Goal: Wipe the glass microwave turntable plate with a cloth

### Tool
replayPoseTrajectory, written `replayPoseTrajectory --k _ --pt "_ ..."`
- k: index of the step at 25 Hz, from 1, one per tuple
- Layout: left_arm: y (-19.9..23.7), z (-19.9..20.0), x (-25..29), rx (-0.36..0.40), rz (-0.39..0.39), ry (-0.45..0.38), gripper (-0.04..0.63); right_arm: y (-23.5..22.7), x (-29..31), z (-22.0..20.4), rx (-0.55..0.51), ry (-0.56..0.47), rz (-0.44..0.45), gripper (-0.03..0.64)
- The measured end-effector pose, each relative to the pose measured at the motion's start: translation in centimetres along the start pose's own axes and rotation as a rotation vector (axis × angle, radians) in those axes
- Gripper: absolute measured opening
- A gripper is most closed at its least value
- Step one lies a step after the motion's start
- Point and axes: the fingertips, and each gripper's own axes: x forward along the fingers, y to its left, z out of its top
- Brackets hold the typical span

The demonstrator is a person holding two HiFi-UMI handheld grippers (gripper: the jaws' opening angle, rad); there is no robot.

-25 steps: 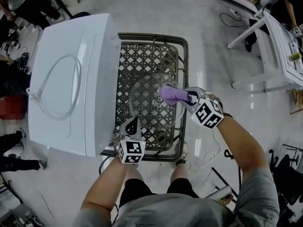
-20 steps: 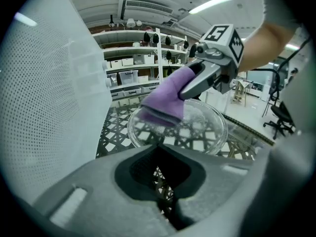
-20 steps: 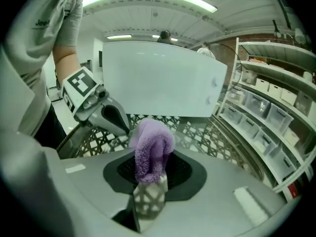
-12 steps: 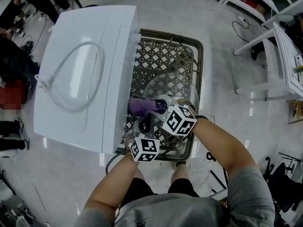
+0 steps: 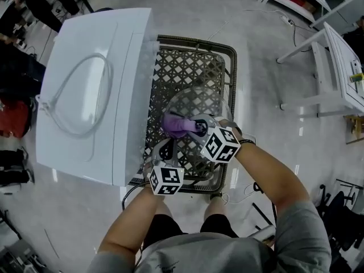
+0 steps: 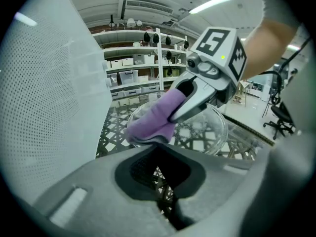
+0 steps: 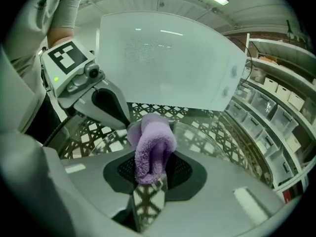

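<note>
Two grippers work over the wicker tray (image 5: pixel 226 67). The glass plate (image 5: pixel 210 104) lies on the lattice toward the tray's near edge, just beside the white microwave (image 5: pixel 85 90). The right gripper (image 5: pixel 192 128) has its jaws clamped on a folded purple cloth (image 5: pixel 177 124), which is pressed to the plate's left side. The left gripper (image 5: pixel 164 151) has its jaws drawn nearly together on the plate's near rim. The head view gives the layout. Only the right gripper view shows the cloth pinched between the jaws.
</note>
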Motion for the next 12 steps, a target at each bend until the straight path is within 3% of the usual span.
replayPoseTrajectory --k 12 --pt "0.1 0.0 -0.1 -0.003 0.002 0.002 -0.002 -2.6 -9.5 -10.8 0.041 0.149 -0.108 0.104"
